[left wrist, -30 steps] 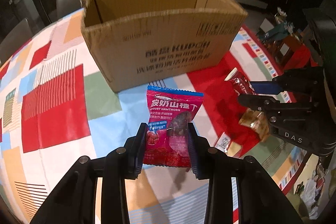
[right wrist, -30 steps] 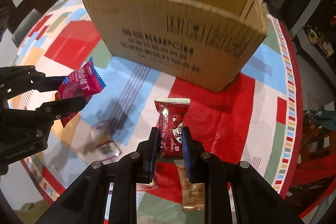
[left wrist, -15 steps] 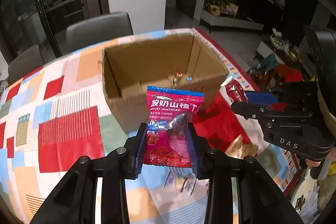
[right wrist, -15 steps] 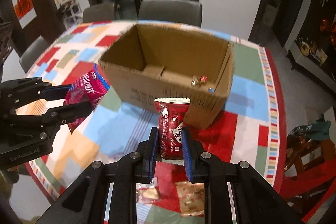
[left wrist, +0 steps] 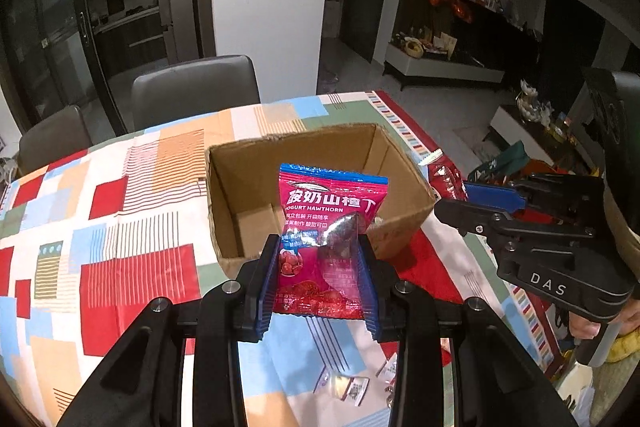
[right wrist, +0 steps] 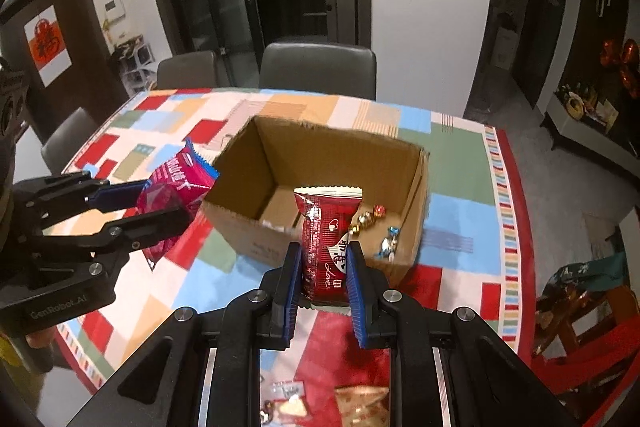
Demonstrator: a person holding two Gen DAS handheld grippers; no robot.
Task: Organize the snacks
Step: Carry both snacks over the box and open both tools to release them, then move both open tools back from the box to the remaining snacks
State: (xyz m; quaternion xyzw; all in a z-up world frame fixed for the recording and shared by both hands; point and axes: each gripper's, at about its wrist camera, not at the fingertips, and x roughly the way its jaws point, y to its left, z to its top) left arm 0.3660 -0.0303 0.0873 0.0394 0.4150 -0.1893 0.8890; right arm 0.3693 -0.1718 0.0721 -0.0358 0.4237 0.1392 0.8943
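Observation:
An open cardboard box (left wrist: 400,227) (right wrist: 248,227) stands on the patchwork tablecloth. My left gripper (left wrist: 318,281) is shut on a pink yogurt hawthorn packet (left wrist: 328,223), held above the box's near edge; it also shows in the right wrist view (right wrist: 172,195). My right gripper (right wrist: 322,281) is shut on a dark red snack packet (right wrist: 326,239), held above the box's near wall; it also shows in the left wrist view (left wrist: 444,179). Several wrapped candies (right wrist: 376,223) lie inside the box.
Small snack packets lie on the table below the grippers (left wrist: 348,387) (right wrist: 360,403). Grey chairs (left wrist: 196,87) (right wrist: 318,69) stand at the table's far side. The table edge (right wrist: 516,227) runs on the right.
Both grippers have risen with their packets and now look down into the box from above; earlier they were low, facing the box's side wall.

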